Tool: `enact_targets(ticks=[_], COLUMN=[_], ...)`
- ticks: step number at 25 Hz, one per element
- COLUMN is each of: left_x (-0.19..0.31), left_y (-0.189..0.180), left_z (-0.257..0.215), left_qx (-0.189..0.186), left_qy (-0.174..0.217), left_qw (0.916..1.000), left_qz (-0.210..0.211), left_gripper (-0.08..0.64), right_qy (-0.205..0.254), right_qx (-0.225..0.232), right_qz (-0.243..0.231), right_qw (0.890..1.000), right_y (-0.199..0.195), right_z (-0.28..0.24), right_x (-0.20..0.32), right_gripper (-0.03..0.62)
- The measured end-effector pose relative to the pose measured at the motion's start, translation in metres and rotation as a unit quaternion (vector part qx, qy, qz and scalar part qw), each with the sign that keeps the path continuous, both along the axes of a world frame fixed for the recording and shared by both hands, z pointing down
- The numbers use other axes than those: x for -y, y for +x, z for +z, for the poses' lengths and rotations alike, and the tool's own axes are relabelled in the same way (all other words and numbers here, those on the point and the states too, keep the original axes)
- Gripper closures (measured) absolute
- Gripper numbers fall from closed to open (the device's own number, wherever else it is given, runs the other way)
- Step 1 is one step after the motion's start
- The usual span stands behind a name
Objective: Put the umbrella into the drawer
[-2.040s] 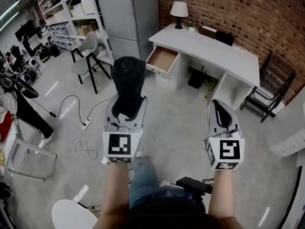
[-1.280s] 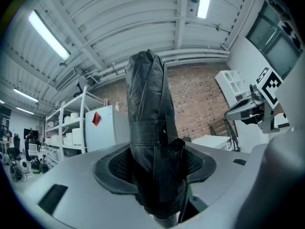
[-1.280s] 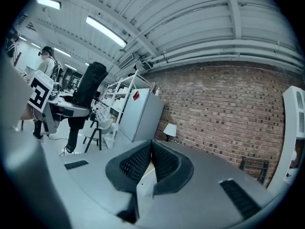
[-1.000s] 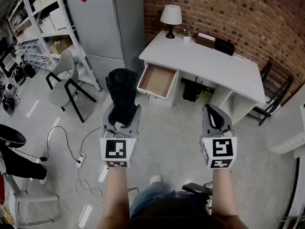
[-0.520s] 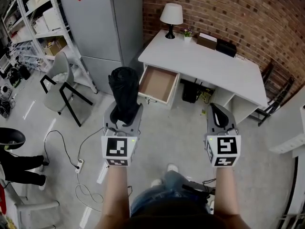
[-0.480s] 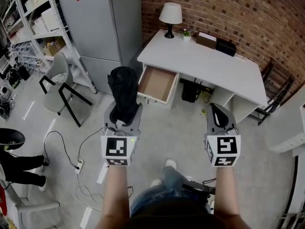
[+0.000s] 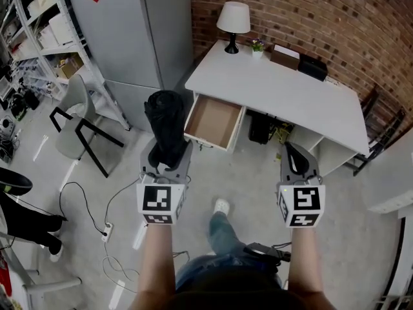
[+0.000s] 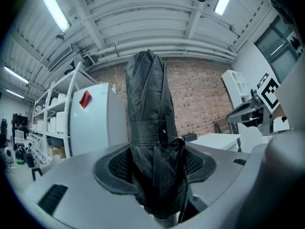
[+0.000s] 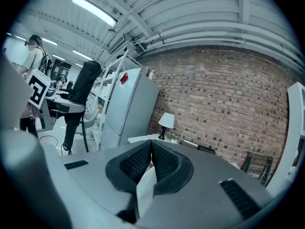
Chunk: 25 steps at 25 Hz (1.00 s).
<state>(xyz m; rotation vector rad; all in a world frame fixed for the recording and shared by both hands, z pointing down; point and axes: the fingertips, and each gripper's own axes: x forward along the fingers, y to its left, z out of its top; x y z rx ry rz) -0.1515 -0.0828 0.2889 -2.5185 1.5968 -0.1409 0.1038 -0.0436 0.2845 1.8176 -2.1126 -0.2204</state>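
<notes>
The left gripper (image 8: pixel 155 171) grips the lower part of a folded black fabric umbrella (image 7: pixel 165 118), which stands upright from its jaws. The right gripper (image 9: pixel 150 159) is closed and empty. In the head view, the umbrella's top appears just left of the open, brown-floored drawer (image 7: pixel 213 123) in the white desk (image 7: pixel 277 86).

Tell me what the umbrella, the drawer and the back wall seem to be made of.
The umbrella: black fabric, probably nylon or polyester, faintly glossy; creased folds and a wrap strap show.
The drawer: probably wood board, white painted sides, matte brown bottom.
The wall: red-brown brick, rough; pale mortar lines show.
</notes>
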Motion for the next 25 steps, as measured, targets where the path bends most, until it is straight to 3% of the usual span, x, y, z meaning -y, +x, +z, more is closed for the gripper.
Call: enact_targets(ticks=[10,16,25], left_x=[0.119,0.194,0.268], left_y=[0.024,0.049,0.072], left_z=[0.010,0.017,0.058], left_qx=[-0.006,0.014,0.005], left_qy=[-0.034,-0.052,-0.097], left_qw=[0.9994,0.9985,0.9951], left_qz=[-0.002,0.008,0.019], left_gripper=[0.313,0.313,0.313], right_qy=[-0.033,-0.057,-0.105], right_qx=[0.010,0.034,0.030], right_qz=[-0.003,0.011,-0.005], right_qw=[0.999,0.998,0.994], right_y=[0.019,0.045,0.048], right_z=[0.024,0.037,0.075], right_x=[0.121,0.191,0.262], right_gripper=[0.594,0.592,0.592])
